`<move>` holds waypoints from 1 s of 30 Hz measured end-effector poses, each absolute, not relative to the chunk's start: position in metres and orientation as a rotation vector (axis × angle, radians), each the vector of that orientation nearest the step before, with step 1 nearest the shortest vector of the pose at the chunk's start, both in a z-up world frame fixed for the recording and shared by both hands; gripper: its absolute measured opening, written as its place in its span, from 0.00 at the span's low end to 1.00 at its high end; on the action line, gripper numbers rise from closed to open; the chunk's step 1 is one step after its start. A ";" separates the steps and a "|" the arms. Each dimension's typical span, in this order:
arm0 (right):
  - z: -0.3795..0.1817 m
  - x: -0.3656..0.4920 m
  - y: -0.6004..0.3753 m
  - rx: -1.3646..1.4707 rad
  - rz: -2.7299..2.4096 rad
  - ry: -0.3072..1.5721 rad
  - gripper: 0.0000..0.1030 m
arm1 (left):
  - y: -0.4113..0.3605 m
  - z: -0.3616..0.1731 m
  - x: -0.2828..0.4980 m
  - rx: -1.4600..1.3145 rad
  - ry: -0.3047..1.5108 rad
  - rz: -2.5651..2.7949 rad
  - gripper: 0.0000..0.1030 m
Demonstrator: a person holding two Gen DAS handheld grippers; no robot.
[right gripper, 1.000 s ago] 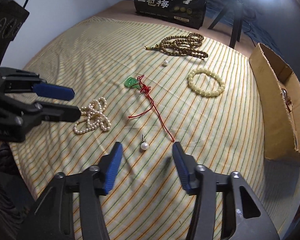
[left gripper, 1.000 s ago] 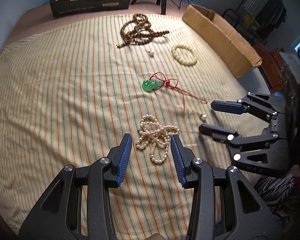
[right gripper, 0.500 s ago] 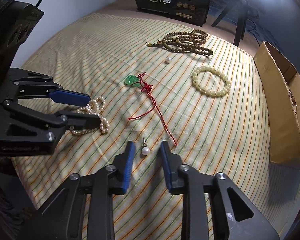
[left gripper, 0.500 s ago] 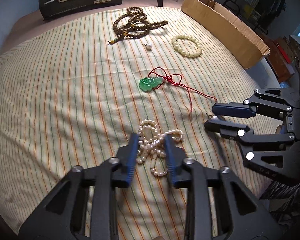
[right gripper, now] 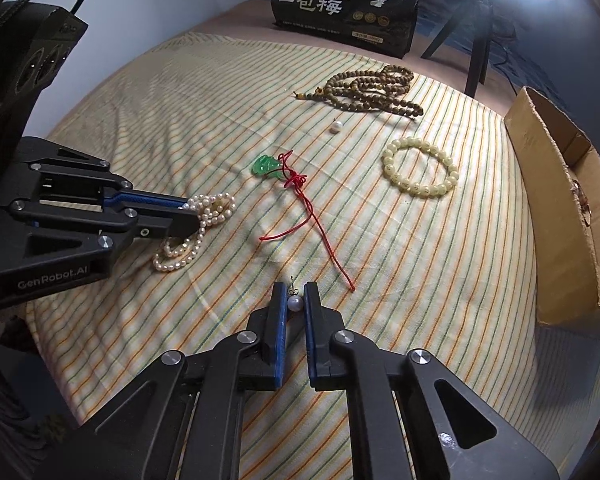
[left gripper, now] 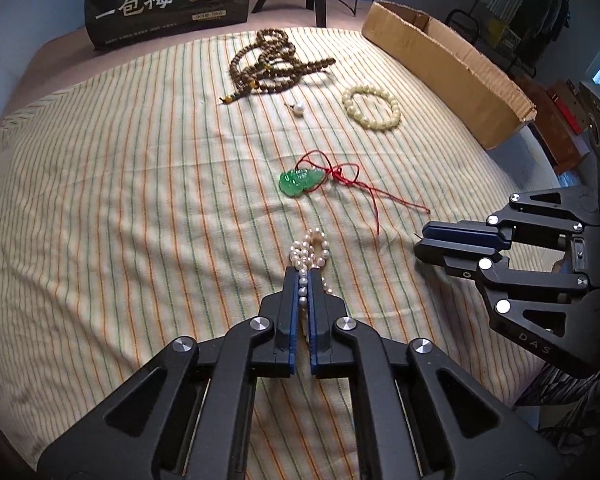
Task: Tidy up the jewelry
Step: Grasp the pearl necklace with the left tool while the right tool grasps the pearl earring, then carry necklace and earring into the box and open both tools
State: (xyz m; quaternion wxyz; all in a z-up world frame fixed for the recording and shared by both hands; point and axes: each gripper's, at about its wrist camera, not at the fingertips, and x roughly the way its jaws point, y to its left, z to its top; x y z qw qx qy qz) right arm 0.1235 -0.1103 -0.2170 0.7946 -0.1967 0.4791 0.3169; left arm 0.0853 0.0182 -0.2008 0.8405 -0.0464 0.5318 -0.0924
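Surface: bed covered by striped cloth [left gripper: 120, 200]; cardboard box [left gripper: 452, 68] along its far right edge, the likely place for the sorted pieces.

Loose on the cloth, far to near: brown bead string [left gripper: 272, 66], cream bracelet [left gripper: 372, 108], green pendant [left gripper: 300, 182] on a red cord [right gripper: 312, 216], small pearl [left gripper: 299, 109].

Left hand-held gripper [left gripper: 303, 276]: jaws closed on the pearl necklace [right gripper: 204, 216]. A strand is pinched between the pads; the loops trail on the cloth ahead of and under the tips.

Right hand-held gripper [right gripper: 295, 292]: jaws drawn in around the pearl earring [right gripper: 294, 303], which sits between the pads near the bed's front edge. Contact on both sides cannot be confirmed.

Judgement for the lift:
- Necklace: raise straight and slowly so dangling loops clear the cloth and do not snag the red cord nearby.
- Earring: round and small, likely to squirt out; confirm the pinch before rising and keep the pads level.
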 end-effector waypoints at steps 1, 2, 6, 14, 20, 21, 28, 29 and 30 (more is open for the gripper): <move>-0.216 0.123 -0.111 -0.424 0.679 1.026 0.07 | 0.019 -0.199 0.085 -0.104 1.120 -0.194 0.01; -0.214 0.123 -0.112 -0.421 0.677 1.021 0.07 | 0.020 -0.198 0.084 -0.109 1.115 -0.193 0.01; -0.206 0.122 -0.116 -0.405 0.672 1.004 0.07 | 0.027 -0.187 0.084 -0.136 1.088 -0.178 0.01; -0.178 0.121 -0.124 -0.353 0.665 0.952 0.07 | 0.034 -0.147 0.084 -0.189 0.995 -0.176 0.01; -0.150 0.125 -0.135 -0.302 0.652 0.905 0.07 | 0.033 -0.111 0.089 -0.215 0.910 -0.191 0.01; -0.146 0.126 -0.138 -0.294 0.647 0.896 0.07 | 0.032 -0.103 0.090 -0.216 0.892 -0.192 0.01; -0.118 0.136 -0.162 -0.244 0.599 0.847 0.07 | 0.022 -0.071 0.102 -0.230 0.823 -0.223 0.01; -0.115 0.138 -0.166 -0.239 0.590 0.841 0.07 | 0.019 -0.067 0.105 -0.232 0.817 -0.227 0.01; -0.110 0.140 -0.171 -0.231 0.578 0.831 0.07 | 0.016 -0.064 0.108 -0.234 0.811 -0.231 0.01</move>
